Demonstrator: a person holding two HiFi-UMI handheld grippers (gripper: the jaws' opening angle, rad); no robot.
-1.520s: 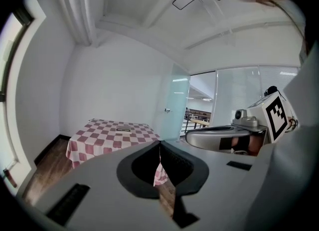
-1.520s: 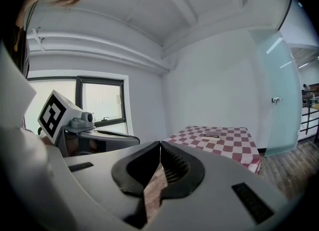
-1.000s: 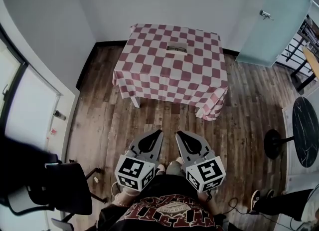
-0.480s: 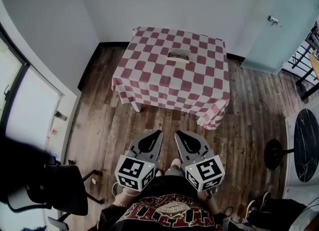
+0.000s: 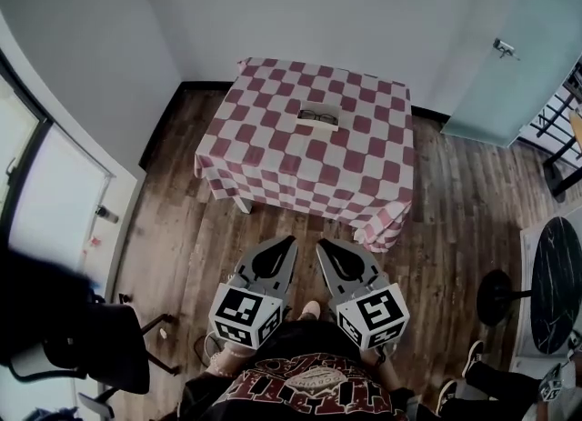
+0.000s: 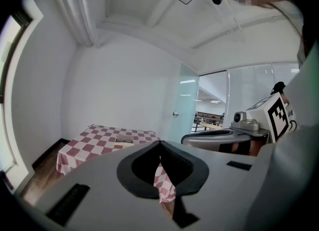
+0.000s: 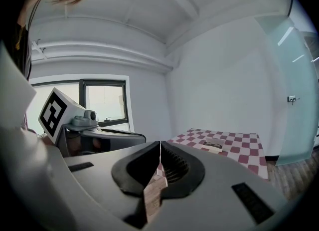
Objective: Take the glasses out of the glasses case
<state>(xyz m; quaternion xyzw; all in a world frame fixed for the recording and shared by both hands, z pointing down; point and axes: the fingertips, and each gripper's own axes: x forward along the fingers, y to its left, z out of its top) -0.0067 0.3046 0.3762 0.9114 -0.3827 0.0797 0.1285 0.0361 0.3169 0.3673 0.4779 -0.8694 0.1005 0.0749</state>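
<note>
Both the left claw (image 5: 287,245) and right claw (image 5: 324,246) are closed and empty; the open beige glasses case (image 5: 318,117) lies crosswise far ahead on the red-checked cloth surface (image 5: 273,151), about equally distant from each.

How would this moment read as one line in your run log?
stage: not started | left gripper: shut, empty | right gripper: shut, empty | glasses: in case on table, far from both grippers
</note>
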